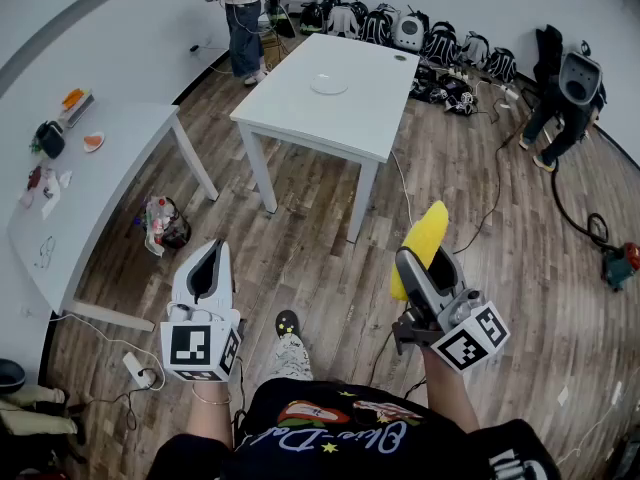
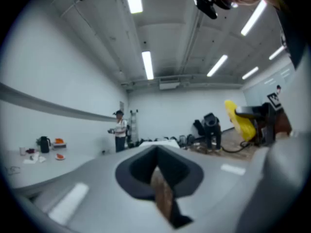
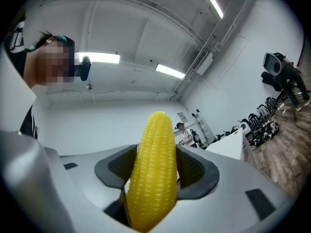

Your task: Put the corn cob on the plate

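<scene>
Gripping the corn cob (image 3: 154, 169), right tool (image 1: 432, 266); left tool (image 1: 213, 258) closed, empty; shirt script (image 1: 330, 434) illegible.

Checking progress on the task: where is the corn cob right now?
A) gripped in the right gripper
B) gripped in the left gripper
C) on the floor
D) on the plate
A: the jaws of the right gripper clamp the corn cob, far from the plate on the white table.
</scene>
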Tool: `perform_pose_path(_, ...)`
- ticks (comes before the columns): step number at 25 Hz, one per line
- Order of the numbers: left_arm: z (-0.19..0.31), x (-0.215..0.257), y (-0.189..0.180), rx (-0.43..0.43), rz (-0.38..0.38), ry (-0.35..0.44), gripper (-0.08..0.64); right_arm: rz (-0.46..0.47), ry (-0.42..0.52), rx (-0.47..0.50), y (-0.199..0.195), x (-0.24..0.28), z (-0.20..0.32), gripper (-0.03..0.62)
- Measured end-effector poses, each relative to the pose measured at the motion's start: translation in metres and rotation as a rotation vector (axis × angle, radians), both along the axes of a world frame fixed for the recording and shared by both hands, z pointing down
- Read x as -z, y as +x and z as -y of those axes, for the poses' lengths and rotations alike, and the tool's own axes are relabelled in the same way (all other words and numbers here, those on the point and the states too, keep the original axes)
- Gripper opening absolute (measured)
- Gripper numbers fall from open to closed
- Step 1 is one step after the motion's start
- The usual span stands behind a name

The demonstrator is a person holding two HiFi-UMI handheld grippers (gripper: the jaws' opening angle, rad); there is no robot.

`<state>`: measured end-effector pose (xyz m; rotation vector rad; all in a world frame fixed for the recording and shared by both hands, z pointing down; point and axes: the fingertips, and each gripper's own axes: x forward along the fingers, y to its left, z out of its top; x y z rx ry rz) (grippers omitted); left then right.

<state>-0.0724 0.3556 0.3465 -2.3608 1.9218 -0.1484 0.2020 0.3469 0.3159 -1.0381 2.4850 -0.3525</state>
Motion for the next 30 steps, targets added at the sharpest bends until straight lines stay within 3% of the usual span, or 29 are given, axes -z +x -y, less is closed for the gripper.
perform_pose_path(7,0.113,0.003,-0.052,-0.09,-0.016,0.008,0.002,-0.001,-0.003,-0.037,-0.067,0.006,0.103,0.252)
perform_pose_path(15,0.229,0.005,-0.132,-0.116,-0.041,0.009,0.002,0.045,-0.052,-0.123,-0.123,0.005,0.213,0.252)
perform_pose_path(21,0.294,-0.011,-0.146,-0.153,-0.088,-0.024,0.002,0.034,-0.065,-0.135,-0.143,0.0,0.268,0.252)
perform_pose_path(30,0.426,-0.012,-0.158,-0.145,-0.041,-0.038,0.0,0.024,-0.026,-0.157,-0.147,-0.004,0.414,0.252)
